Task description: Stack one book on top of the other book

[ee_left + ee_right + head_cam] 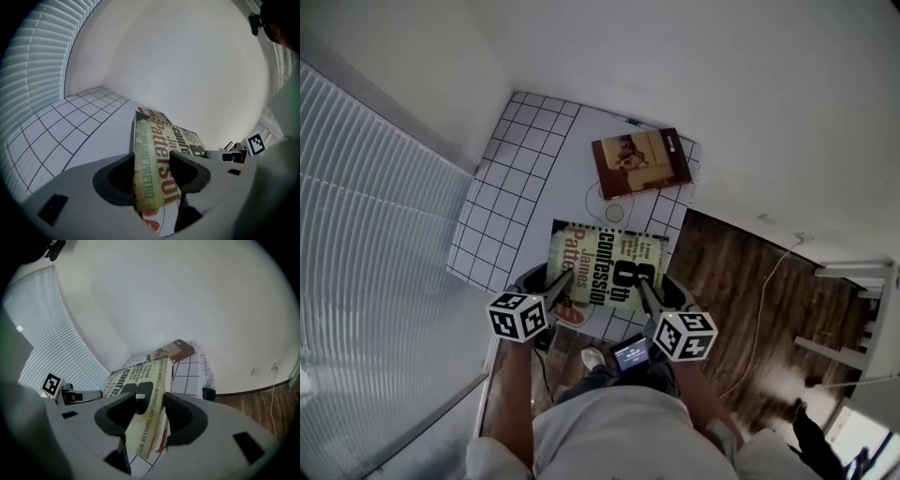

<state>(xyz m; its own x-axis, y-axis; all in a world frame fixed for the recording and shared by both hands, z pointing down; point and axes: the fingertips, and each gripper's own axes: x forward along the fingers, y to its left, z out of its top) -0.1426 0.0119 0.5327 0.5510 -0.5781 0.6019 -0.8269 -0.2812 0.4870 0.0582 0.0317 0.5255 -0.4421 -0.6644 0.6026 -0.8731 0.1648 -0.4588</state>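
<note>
A green paperback (605, 267) with large black and red lettering hangs over the near end of the grid-patterned table (511, 197), held from both sides. My left gripper (563, 282) is shut on its left edge, and in the left gripper view the green paperback's spine (149, 154) is pinched between the jaws of the left gripper (151, 176). My right gripper (644, 290) is shut on its right edge; in the right gripper view the green paperback (147, 390) sits between the jaws of the right gripper (151, 417). A brown book (640, 160) lies flat at the table's far end, and the right gripper view also shows this brown book (177, 350).
A small round disc (614, 213) with a thin looped cord lies on the table between the two books. White blinds (375, 244) run along the left. Dark wood floor (741, 300) with a white cable (766, 291) lies to the right of the table.
</note>
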